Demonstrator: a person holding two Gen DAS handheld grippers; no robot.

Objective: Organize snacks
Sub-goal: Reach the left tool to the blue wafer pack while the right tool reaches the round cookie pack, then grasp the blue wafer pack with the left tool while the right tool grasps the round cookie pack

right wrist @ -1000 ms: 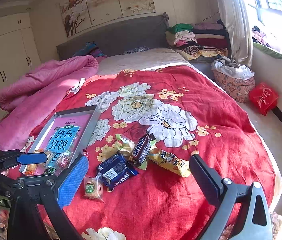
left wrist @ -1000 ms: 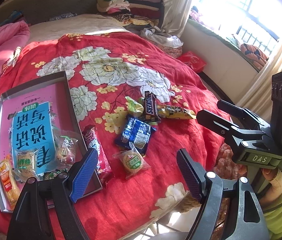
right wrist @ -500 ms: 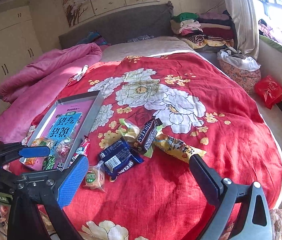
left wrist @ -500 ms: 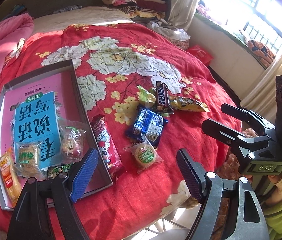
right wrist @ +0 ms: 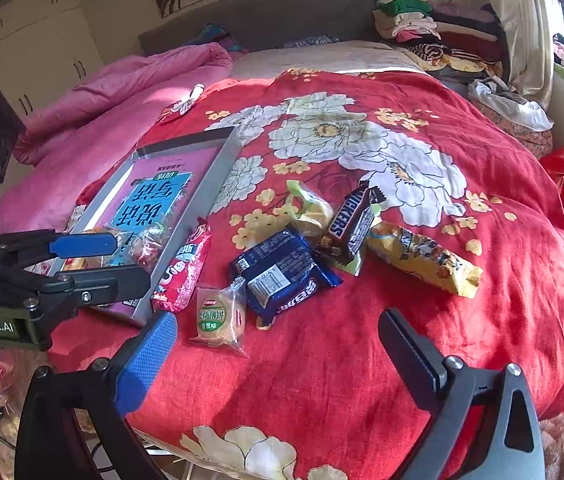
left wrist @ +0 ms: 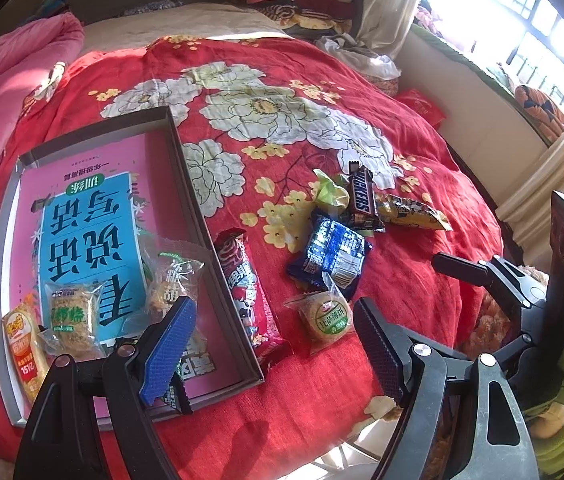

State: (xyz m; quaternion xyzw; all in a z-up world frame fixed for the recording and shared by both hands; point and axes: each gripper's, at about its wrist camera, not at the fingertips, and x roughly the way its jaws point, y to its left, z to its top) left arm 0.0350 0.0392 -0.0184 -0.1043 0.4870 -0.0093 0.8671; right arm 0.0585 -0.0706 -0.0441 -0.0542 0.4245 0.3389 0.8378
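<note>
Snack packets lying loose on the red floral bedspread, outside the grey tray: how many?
6: red packet against the tray's edge, round biscuit, blue packet, Snickers bar, green-wrapped snack, yellow packet. Overlaps might hide more.

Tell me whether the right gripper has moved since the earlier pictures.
Yes. The right gripper has come closer and lower toward the red flowered bedspread; its grey headboard sits higher in view now.

My right tongs open, empty, above round biscuit pack on bed; tray left.
</note>
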